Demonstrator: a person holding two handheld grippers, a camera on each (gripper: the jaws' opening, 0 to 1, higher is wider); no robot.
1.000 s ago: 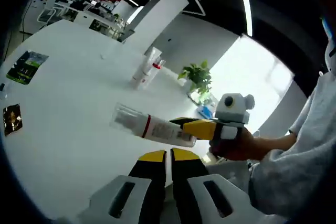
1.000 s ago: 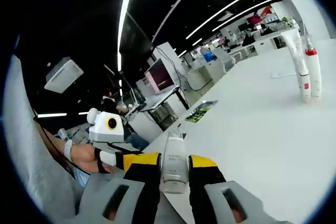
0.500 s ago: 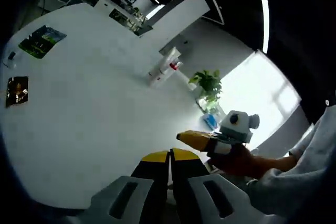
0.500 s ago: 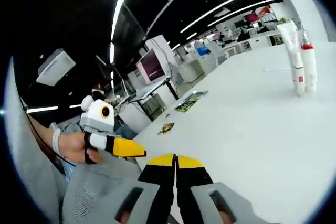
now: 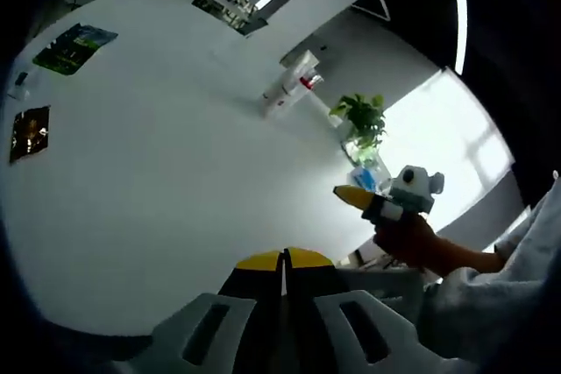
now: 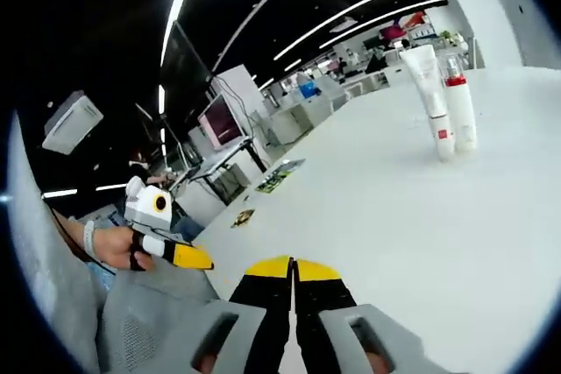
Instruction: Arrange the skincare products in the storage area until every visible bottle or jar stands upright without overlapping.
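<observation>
1. Holding nothing: left gripper (image 5: 282, 260) and right gripper (image 6: 293, 266) both pressed closed.
2. Standing upright, touching side by side, far across the white table (image 6: 377, 216): tube (image 6: 427, 85) and bottle (image 6: 458, 98).
3. Risking toppling both when nudging either, judging by closeness.
4. Seeing no containers.

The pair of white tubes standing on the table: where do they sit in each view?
Left gripper view: pair of white tubes upper centre, tilted by camera roll, near the potted plant.
Right gripper view: same pair upper right, upright.
Shared landmark: green leaflet on the white table.
</observation>
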